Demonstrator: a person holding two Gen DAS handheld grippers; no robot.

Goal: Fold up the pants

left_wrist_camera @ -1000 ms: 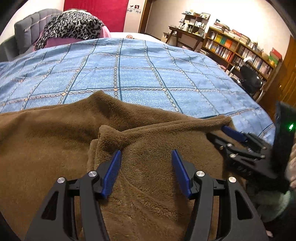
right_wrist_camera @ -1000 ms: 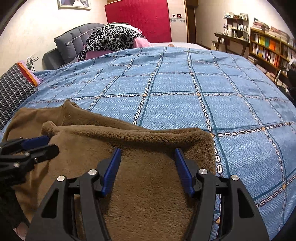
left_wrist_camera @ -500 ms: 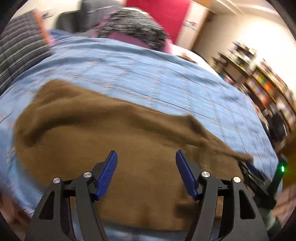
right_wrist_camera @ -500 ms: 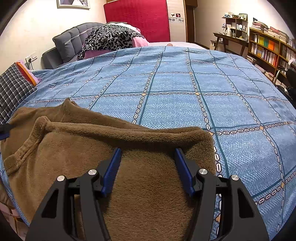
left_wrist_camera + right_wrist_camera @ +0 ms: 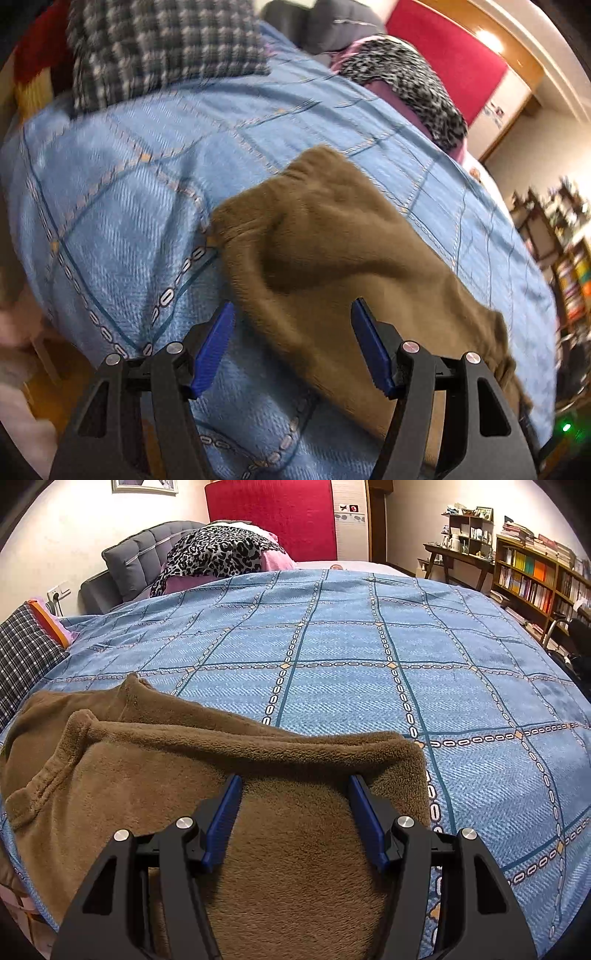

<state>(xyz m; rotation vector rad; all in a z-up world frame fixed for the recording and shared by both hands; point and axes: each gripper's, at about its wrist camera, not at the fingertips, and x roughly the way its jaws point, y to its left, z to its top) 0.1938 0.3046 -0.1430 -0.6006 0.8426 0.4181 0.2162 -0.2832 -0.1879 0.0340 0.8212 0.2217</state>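
**Pants on bedspread, both grippers apart**

Pants, brown and fleecy, lay partly folded on the blue checked bedspread, filling the lower left of the right wrist view. One layer lay doubled over another, its folded edge running across the frame centre.

Right gripper sat at lower centre over the upper layer, jaws apart. Whether its pads pressed into the fabric could not be told.

Left gripper occupied the bottom of the blurred, tilted left wrist view. Its jaws had just been opening and stood apart, clamped on nothing. The pants' edge lay beyond and partly between the fingers; the left finger was over bare bedspread.

A checked pillow lay at upper left of that view. A leopard-print cloth lay at the top of the right wrist view, and a bookshelf stood at its upper right.
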